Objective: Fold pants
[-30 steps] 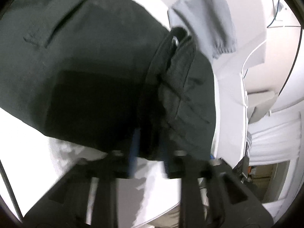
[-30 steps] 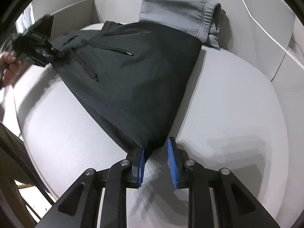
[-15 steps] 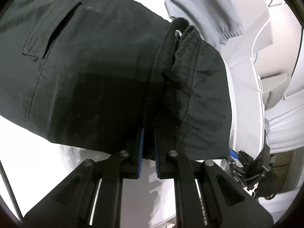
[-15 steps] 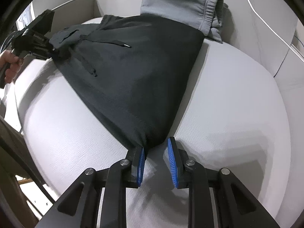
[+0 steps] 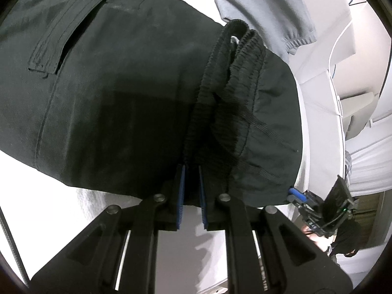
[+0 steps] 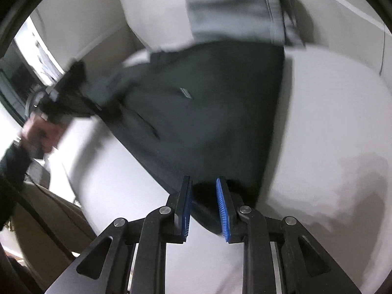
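Black pants [image 5: 127,103] spread on pale cushion [image 6: 330,127], grey garment [image 6: 235,17] at far side. Left gripper [image 5: 191,171] clamped on waistband. Right gripper [image 6: 203,186] now straddling hem corner (previously short of it), jaws apart, ready to pinch.

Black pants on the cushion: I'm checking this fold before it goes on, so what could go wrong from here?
1. The left hand-held gripper pinches only the bunched waistband of the black pants; a hard pull might slip it free.
2. The right hand-held gripper straddles the hem corner with its jaws apart, so that end could drop or lag.
3. The grey garment touches the pants' far edge and may get dragged along.
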